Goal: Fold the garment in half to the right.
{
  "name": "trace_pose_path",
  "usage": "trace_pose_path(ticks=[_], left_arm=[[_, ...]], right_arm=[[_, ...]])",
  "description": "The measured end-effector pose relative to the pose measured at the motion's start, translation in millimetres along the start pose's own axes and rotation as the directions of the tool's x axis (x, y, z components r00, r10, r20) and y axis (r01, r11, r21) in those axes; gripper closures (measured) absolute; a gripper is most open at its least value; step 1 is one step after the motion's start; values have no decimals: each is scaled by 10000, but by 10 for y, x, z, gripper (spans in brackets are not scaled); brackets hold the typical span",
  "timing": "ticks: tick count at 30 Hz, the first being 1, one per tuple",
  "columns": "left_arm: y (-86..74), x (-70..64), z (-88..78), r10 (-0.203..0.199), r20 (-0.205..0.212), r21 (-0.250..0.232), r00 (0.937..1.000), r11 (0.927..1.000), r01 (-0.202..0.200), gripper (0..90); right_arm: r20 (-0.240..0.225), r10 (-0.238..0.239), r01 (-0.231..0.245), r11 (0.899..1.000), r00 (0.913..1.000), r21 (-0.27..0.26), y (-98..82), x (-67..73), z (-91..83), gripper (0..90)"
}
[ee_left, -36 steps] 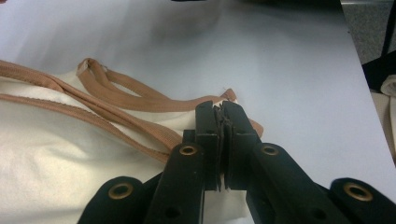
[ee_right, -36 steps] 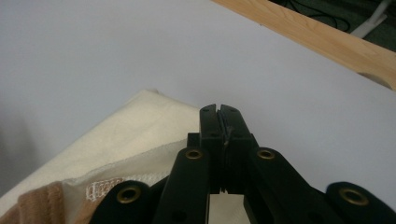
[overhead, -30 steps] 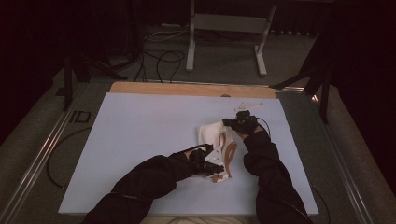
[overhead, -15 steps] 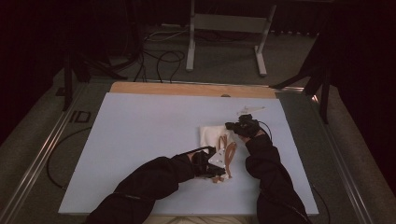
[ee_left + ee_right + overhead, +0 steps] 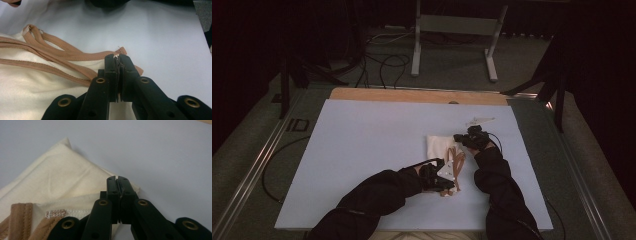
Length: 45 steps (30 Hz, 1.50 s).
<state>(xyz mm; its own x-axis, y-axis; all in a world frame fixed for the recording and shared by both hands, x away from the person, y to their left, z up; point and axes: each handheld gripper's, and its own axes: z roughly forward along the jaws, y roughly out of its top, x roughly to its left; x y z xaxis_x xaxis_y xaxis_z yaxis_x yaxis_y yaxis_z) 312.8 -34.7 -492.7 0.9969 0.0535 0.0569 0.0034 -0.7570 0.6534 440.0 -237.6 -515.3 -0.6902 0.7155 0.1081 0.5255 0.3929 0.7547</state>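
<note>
Both black-sleeved forearms reach in over the table. The left gripper [image 5: 447,184] lies low and near the person, jaws pressed together. The right gripper [image 5: 460,139] sits farther forward, its jaws likewise closed tight.

My wide table, covered by a pale blue sheet [image 5: 362,150] with a bare wooden strip [image 5: 412,95] along its far edge, carries a folded cream cloth bag with tan straps [image 5: 439,147], right of centre.
</note>
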Motion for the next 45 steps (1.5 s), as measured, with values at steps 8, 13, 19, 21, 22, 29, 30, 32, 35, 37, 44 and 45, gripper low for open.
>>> trace_pose_path(ticks=[8, 13, 19, 21, 22, 29, 30, 32, 35, 37, 44, 45], left_arm=[[-16, -12, 46, -175, -191, -51, 9997, 9998, 174, 870], [-26, -14, 97, -281, -195, 165, 9994, 9995, 284, 867], [-39, -20, 124, -386, -249, 165, 9989, 9991, 391, 861], [-38, -27, 131, -425, -298, 161, 9987, 9989, 430, 858], [-38, -28, 131, -415, -311, 153, 9987, 9990, 420, 857], [-44, -22, 57, -668, -243, -317, 9975, 9973, 660, 780], [-43, -20, 43, -752, -255, -434, 9968, 9963, 741, 742], [-36, -29, 10, -745, -348, -592, 9966, 9956, 724, 696], [-32, -45, -27, -793, -316, -700, 9963, 9946, 770, 645], [-33, -60, -45, -809, -338, -747, 9962, 9941, 782, 619], [-47, -87, -134, -975, -134, -1078, 9951, 9896, 955, 491], [-47, -87, -134, -975, -134, -1078, 9951, 9896, 955, 491]], right_arm=[[74, 107, -108, 9999, 9999, 90, -43, -39, 31, 889], [127, 102, -105, 9997, 9999, 207, -58, -42, 57, 888], [210, 19, -24, 9997, 9998, 239, -58, -39, 60, 886], [222, 50, -55, 9997, 9997, 253, -56, -35, 62, 884], [217, 76, -81, 9996, 9997, 257, -55, -36, 63, 882], [82, 148, -149, 9999, 9999, 46, -6, -19, 12, 767], [120, 122, -122, 9999, 9999, 27, 11, -9, -2, 746], [129, 50, -48, 10000, 9999, -87, 48, 4, -23, 678], [66, -11, 12, 9999, 10000, -160, 113, 48, -55, 604], [-7, -52, 52, 9999, 10000, -157, 146, 78, -68, 565], [-209, -174, 170, 9997, 9996, -191, 215, 172, -89, 419], [-268, -201, 195, 9995, 9994, -229, 222, 182, -91, 397]])
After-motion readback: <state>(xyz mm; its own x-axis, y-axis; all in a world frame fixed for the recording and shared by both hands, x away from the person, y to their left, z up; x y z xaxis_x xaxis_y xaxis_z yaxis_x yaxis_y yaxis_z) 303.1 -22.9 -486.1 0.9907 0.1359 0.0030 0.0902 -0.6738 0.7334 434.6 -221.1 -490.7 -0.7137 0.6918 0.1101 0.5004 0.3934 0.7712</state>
